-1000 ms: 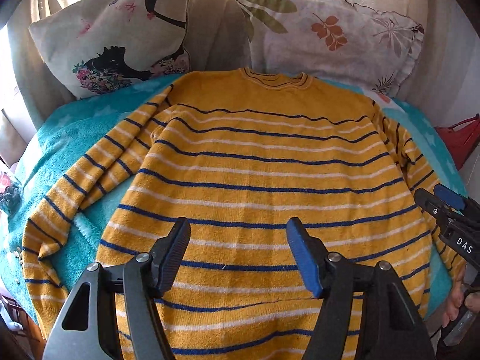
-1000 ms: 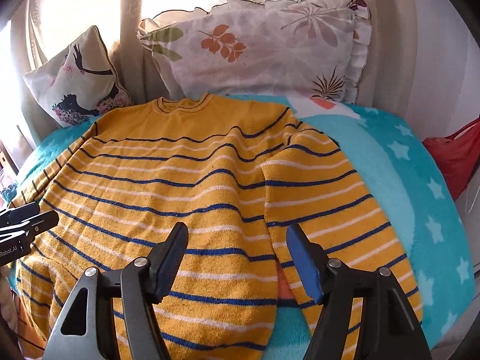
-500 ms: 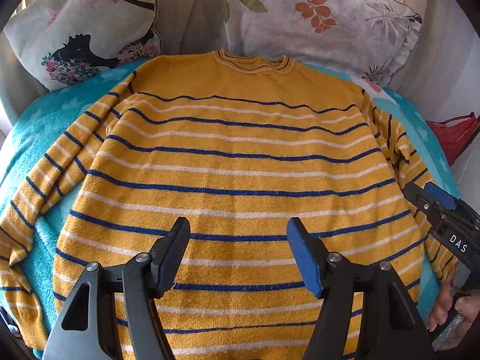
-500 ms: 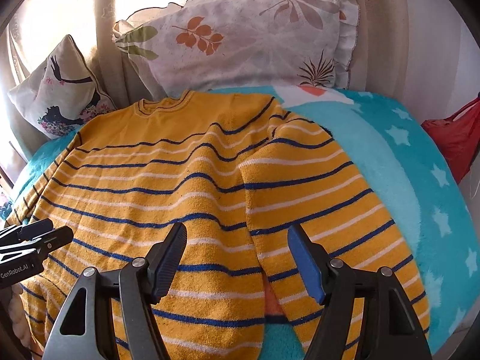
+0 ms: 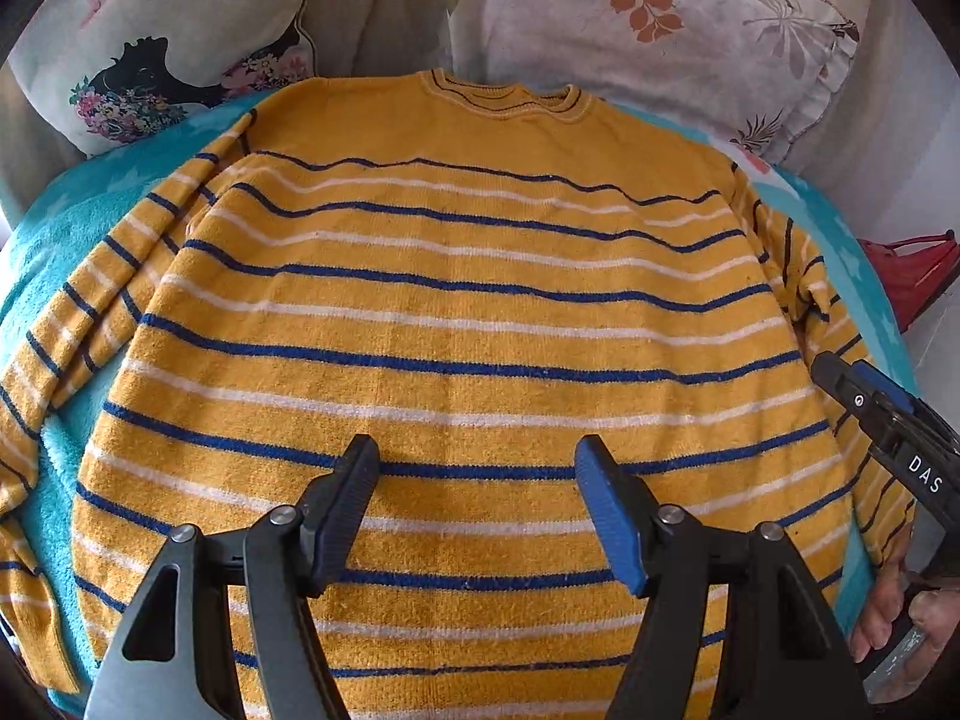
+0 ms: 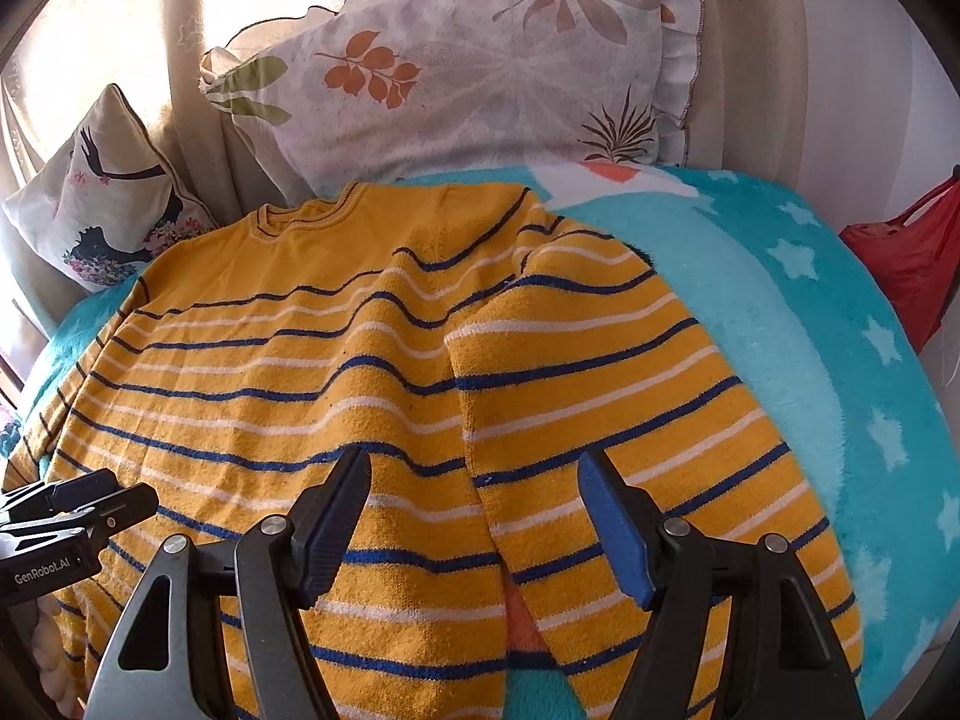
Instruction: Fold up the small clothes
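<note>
While the yellow knitted sweater with blue and white stripes [image 5: 456, 324] lies collar-away on the turquoise starred blanket [image 6: 810, 324], its right sleeve [image 6: 630, 420] sits directly under the spread, empty right gripper [image 6: 474, 516]; the left gripper [image 5: 477, 504], likewise spread, hovers mid-body.

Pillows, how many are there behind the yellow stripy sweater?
2. The pillow with the black lady picture leans at the back left, and the leafy pillow leans at the back right, above the sweater's collar. Others may be hidden outside the pictures.
</note>
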Available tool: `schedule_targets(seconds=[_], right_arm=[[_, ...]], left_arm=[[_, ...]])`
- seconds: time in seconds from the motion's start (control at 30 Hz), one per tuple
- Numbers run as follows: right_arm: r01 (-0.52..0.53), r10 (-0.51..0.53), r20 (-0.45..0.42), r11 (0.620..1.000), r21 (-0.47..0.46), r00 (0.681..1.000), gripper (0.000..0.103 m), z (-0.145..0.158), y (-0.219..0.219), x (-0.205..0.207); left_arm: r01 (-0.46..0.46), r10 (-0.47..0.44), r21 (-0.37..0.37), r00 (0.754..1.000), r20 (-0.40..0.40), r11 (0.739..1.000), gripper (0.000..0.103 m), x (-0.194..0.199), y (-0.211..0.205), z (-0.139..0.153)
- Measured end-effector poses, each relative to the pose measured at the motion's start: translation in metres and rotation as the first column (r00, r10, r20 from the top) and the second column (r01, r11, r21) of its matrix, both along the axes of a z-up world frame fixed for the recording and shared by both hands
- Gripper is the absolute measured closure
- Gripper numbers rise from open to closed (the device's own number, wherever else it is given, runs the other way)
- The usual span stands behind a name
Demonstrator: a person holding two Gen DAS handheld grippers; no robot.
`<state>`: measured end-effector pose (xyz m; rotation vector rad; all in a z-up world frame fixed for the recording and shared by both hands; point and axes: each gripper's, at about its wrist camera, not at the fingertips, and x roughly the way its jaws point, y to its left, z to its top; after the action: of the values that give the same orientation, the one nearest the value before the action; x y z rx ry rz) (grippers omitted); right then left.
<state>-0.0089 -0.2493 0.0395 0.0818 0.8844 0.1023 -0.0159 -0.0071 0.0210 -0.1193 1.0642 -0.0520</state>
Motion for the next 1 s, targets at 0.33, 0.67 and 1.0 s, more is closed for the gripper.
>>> schedule_targets(seconds=[0.33, 0.67, 1.0], right_arm=[[0.044, -0.044, 0.015, 0.999, -0.001, 0.999, 0.027, 0.007, -0.019, -0.010], [0.227, -0.230, -0.016, 0.967, -0.119, 0.973, 0.022, 0.011, -0.105, -0.065], [0.305, -0.321, -0.095, 0.939, -0.157, 0.942, 0.015, -0.026, -0.138, -0.103]], left_arm=[[0.016, -0.016, 0.011, 1.000, 0.008, 1.000, 0.027, 0.001, -0.002, -0.006], [0.001, 0.001, -0.063, 1.000, 0.028, 0.998, 0.025, -0.009, 0.009, -0.002], [-0.009, 0.015, -0.098, 0.998, 0.056, 0.995, 0.025, -0.032, 0.015, 0.014]])
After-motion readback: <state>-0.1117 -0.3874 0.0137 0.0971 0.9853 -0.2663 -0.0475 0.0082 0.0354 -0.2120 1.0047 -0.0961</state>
